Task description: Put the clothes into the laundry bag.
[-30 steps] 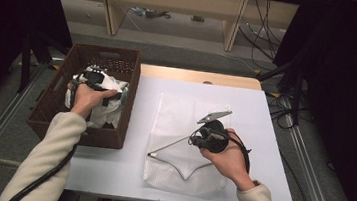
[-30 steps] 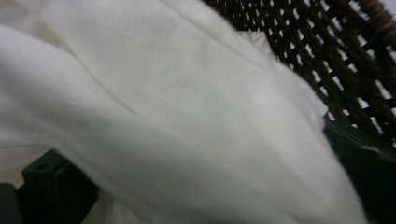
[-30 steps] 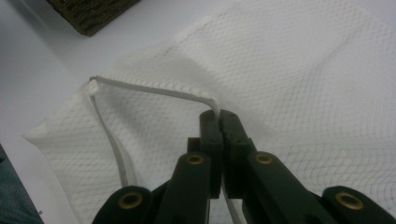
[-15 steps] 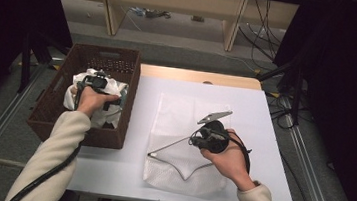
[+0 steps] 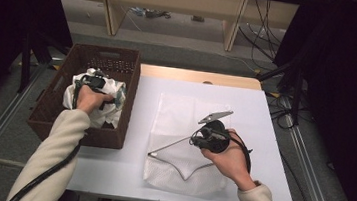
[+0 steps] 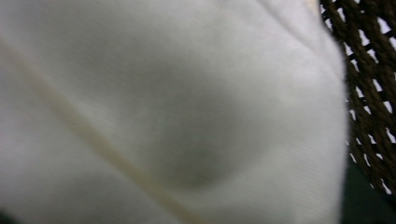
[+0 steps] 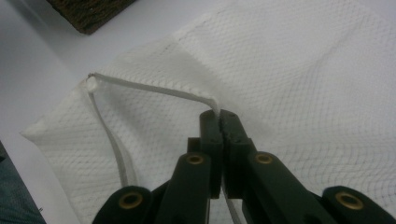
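The right gripper (image 7: 219, 122) has its fingers (image 7: 233, 140) pressed together on the white rim band (image 7: 154, 89) of the mesh laundry bag (image 5: 183, 131), lifting that edge so the mouth gapes toward the left. The bag lies flat on the white table (image 5: 265, 114), near the middle, its body limp netting that will sag and fold wherever it is not held up; the band is the one firmer line on it, so that is the sensible place to pinch. Off to the left, the left gripper (image 5: 94, 82) is down in the brown wicker basket (image 5: 120, 59), buried in a bunched white garment (image 6: 177, 112). Its jaws have just been closing, with the cloth bunched around them, yet whether the fingers already bite on the fabric I cannot tell, since the left gripper view is pressed right against the weave. The garment looks light, soft and floppy, with a pale seam running across it; a deep pinch on a thick fold should hold better than a thin edge, and it will likely trail and drape when lifted.
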